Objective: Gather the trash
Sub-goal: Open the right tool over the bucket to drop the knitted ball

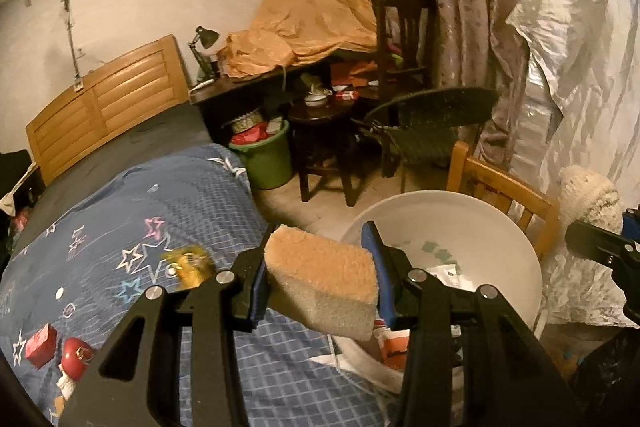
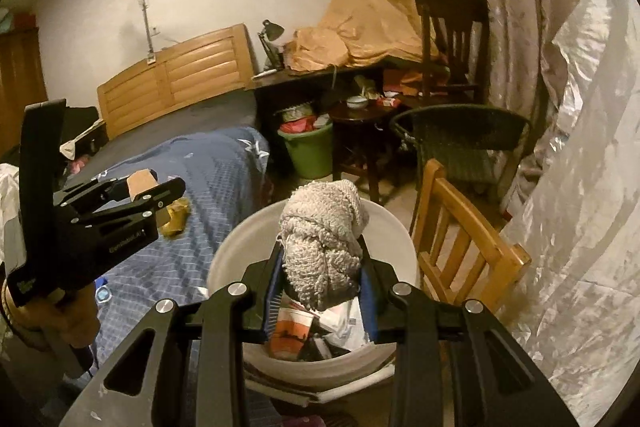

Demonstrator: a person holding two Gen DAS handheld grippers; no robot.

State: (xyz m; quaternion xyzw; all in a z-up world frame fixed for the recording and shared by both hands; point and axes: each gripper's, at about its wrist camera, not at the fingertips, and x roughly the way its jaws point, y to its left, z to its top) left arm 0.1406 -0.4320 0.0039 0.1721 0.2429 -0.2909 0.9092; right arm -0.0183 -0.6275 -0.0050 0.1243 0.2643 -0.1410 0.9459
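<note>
My left gripper [image 1: 320, 267] is shut on a tan sponge block [image 1: 320, 279] and holds it over the bed edge, just left of the white bucket [image 1: 500, 227]. It also shows in the right wrist view [image 2: 150, 187], still holding the sponge [image 2: 142, 181]. My right gripper [image 2: 322, 267] is shut on a grey woolly cloth [image 2: 324, 239] above the white bucket [image 2: 240, 251], which holds paper and wrapper trash [image 2: 320, 323]. A gold wrapper [image 1: 188, 263] lies on the blue star quilt [image 1: 160, 227], and a red box [image 1: 40, 345] and a red round object [image 1: 76, 353] lie at its near left.
A wooden chair [image 2: 460, 239] stands right of the bucket, with a silvery plastic sheet [image 2: 580, 207] beyond it. A green bin [image 1: 268, 159] full of rubbish, a dark stool [image 1: 320, 147] and a dark wicker chair [image 1: 432, 123] stand by the desk. The headboard [image 1: 108, 107] is at the back left.
</note>
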